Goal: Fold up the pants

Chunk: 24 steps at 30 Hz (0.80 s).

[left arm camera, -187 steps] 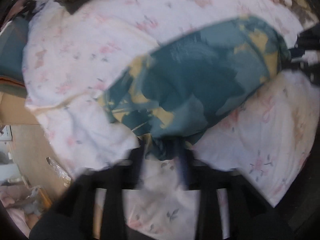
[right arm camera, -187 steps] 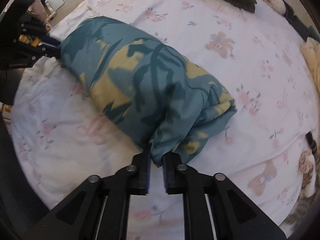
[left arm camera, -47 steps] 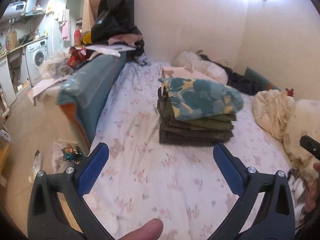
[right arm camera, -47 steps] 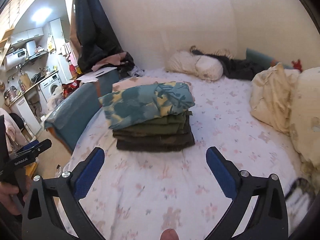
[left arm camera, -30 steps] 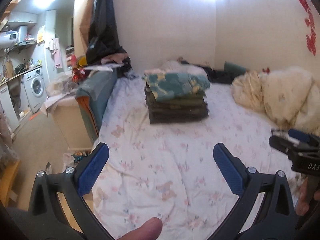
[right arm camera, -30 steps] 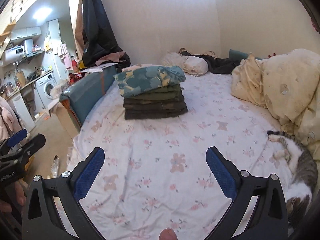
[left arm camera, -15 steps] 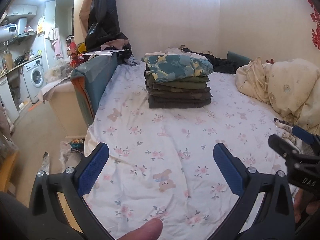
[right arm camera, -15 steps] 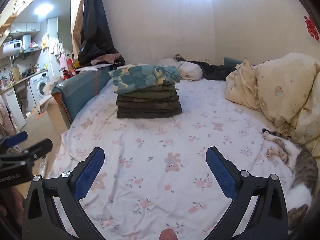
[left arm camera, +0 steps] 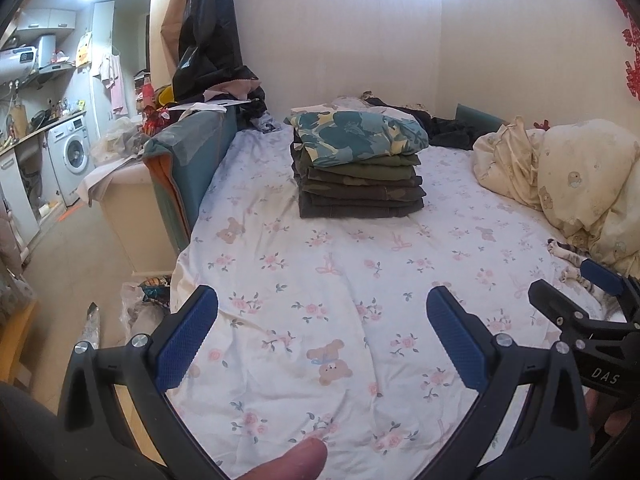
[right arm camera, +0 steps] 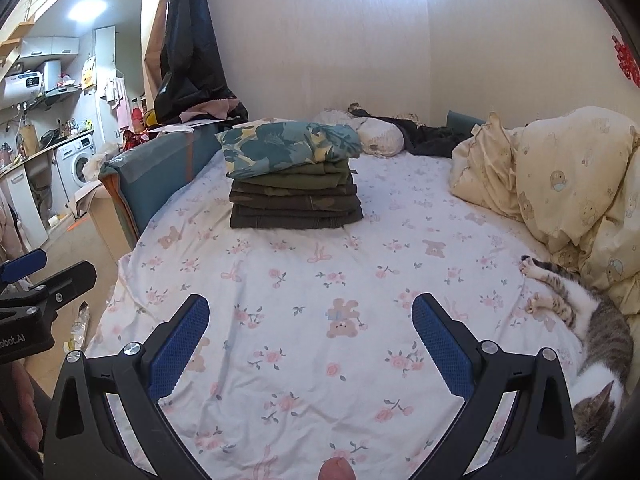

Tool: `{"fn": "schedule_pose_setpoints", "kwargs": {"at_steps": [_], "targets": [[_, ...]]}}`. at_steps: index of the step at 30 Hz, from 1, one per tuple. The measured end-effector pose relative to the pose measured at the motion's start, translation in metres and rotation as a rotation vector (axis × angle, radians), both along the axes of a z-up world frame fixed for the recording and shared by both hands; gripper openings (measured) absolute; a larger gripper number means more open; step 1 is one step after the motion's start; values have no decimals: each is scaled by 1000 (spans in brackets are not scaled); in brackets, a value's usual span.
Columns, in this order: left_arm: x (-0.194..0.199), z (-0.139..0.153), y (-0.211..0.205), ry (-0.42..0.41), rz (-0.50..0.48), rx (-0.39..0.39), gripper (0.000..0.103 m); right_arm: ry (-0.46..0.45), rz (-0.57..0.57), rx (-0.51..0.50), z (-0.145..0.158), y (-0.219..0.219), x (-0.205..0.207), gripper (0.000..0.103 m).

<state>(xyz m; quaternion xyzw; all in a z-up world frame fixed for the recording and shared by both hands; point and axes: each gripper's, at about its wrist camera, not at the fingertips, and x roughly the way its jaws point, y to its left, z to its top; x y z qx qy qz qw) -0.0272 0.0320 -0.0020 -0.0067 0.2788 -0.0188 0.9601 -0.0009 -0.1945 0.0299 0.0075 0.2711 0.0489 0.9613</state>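
Left wrist view, folded floral pants point(left arm camera: 356, 136) topping clothes stack point(left arm camera: 360, 196), bed point(left arm camera: 320, 280)

matt cloth pants point(left arm camera: 360, 140), textured pads point(left arm camera: 184, 340)

floral bed point(left arm camera: 340, 280), pale walls point(left arm camera: 340, 40), perhaps kitchen point(left arm camera: 60, 140)

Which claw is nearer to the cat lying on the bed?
Right. The right claw is open beside the cat, at the bed's right edge; the left claw is open farther off, toward the bed's floor side.
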Motion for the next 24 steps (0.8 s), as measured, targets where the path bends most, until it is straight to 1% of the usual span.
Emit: {"fn": "schedule_pose_setpoints", "kwargs": {"at_steps": [5,10,15,24], "targets": [[-1,0,-1,-1,0,-2,103,13,-3,6,-1,-1,1,103],[-1,3,-1,-30,4,-3,103,12,-11,-1,-1,-1,0,103],[1,1,1,-13,14,-10,103,20,-15,5,-2,-2,1,103],[0,0,-1,-12,7,-1,103,19,-16,5,-2,-2,1,103]]}}
